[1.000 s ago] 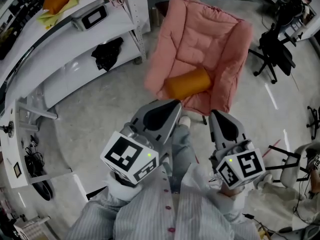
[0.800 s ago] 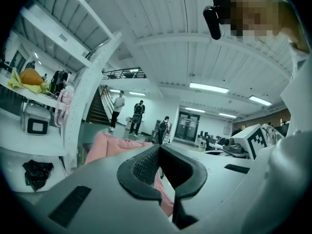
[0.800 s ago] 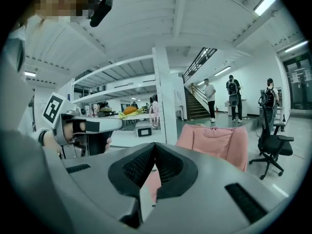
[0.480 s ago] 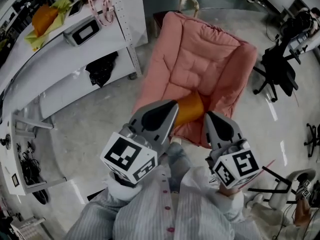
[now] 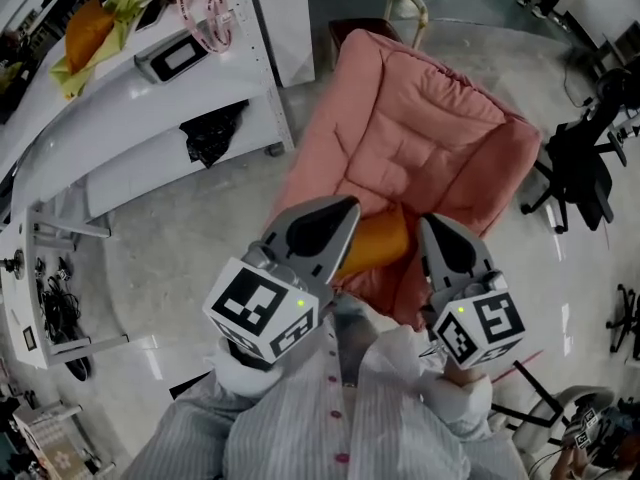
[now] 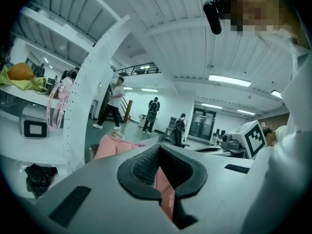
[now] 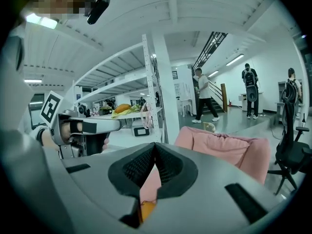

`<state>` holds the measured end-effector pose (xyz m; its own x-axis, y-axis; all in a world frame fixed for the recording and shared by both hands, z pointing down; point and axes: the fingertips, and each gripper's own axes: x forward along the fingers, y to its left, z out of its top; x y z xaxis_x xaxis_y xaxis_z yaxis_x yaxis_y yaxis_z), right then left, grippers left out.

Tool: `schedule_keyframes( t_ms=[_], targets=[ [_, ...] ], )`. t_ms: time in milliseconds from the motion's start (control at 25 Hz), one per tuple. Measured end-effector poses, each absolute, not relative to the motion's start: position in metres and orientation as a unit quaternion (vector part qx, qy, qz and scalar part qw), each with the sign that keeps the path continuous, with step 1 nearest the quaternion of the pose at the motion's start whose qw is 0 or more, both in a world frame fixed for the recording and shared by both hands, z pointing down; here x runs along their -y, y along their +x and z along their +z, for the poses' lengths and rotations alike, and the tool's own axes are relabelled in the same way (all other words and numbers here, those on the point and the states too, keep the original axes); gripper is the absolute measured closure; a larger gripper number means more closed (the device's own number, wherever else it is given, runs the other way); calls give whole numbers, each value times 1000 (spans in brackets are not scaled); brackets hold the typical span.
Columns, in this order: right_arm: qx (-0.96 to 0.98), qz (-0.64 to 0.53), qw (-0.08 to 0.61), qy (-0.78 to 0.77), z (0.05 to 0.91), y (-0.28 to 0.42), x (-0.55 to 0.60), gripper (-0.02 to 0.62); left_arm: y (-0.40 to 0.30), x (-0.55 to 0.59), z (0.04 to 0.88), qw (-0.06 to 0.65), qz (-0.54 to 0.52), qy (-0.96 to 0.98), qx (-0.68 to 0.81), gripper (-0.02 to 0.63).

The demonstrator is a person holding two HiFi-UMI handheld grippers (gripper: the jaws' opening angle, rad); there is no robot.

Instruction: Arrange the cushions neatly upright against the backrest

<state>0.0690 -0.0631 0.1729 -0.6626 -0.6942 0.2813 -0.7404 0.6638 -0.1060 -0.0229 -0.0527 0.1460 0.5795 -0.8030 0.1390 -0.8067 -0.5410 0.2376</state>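
Note:
A pink padded armchair [image 5: 420, 138] stands on the floor ahead. An orange bolster cushion [image 5: 380, 240] lies across the front of its seat, partly hidden behind my left gripper. My left gripper [image 5: 345, 208] is shut and empty, with its tip over the cushion's left end. Also shut and empty, my right gripper [image 5: 432, 226] is just to the right of the cushion. The left gripper view has the jaws [image 6: 158, 152] closed with pink chair [image 6: 109, 147] beyond them. The right gripper [image 7: 155, 150] points at the chair's backrest [image 7: 229, 147], and the orange cushion [image 7: 146, 209] shows low through its jaw gap.
White shelving [image 5: 120, 108] stands to the left, with a black bag [image 5: 215, 133] on a lower shelf and an orange item on a yellow cloth [image 5: 85, 23] on top. A black office chair [image 5: 580, 168] stands to the right. People walk in the far background [image 7: 204, 94].
Both grippers have moved forward up to the armchair, which now fills more of the view. The orange cushion has gone partly behind the left gripper. Both grippers have stayed shut.

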Motion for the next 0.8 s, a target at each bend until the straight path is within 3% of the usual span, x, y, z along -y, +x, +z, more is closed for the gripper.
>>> schedule_keyframes(
  t_ms=[800],
  targets=[
    [889, 156, 132, 409, 224, 62, 148, 583, -48, 132, 196, 192, 40, 864, 464, 597]
  ],
)
